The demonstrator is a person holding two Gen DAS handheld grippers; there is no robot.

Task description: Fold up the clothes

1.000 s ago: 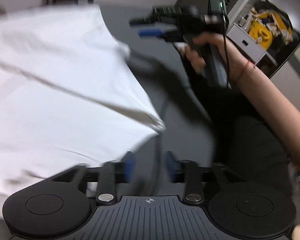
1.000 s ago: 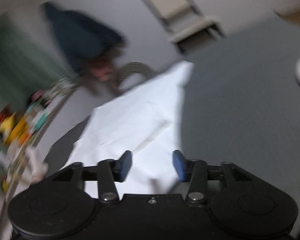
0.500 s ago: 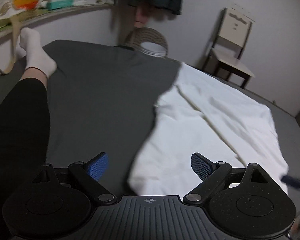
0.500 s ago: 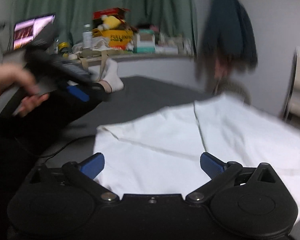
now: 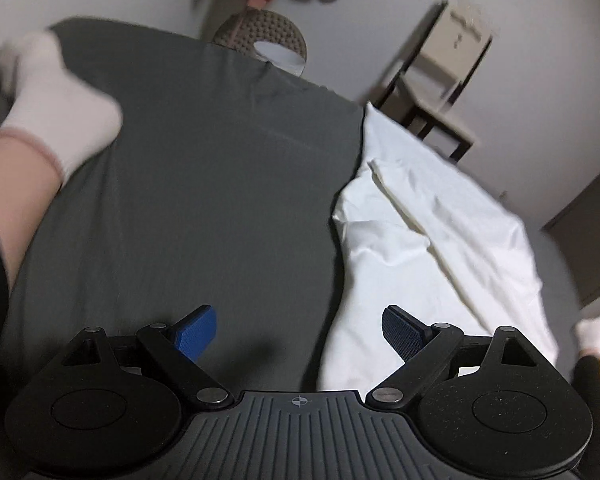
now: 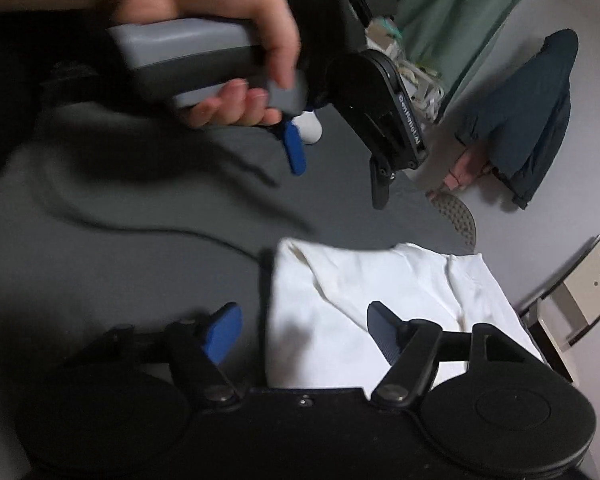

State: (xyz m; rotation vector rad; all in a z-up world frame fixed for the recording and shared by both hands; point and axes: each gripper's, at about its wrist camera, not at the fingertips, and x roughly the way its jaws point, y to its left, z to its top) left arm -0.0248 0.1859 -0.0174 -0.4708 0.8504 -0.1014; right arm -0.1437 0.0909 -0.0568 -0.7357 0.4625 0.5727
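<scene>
A white garment (image 5: 428,248) lies folded on the grey bed sheet (image 5: 204,184), right of centre in the left wrist view. My left gripper (image 5: 298,332) hovers open over the sheet, its right finger above the garment's near edge, with nothing between the fingers. In the right wrist view the same garment (image 6: 364,304) lies just ahead. My right gripper (image 6: 302,334) is open, straddling the garment's left edge without holding it. The left gripper (image 6: 338,164), held in a hand (image 6: 228,12), hangs above the sheet beyond the garment.
A person's leg with a white sock (image 5: 56,92) rests on the sheet at left. A black cable (image 6: 148,232) trails across the sheet. A wooden chair (image 5: 440,80) and a woven stool (image 5: 268,36) stand past the bed. A dark jacket (image 6: 528,116) hangs on the wall.
Both grippers went from narrow to wide open and swung round. The left camera has moved closer and lower over the sheet; the right gripper has dropped to the garment's left edge.
</scene>
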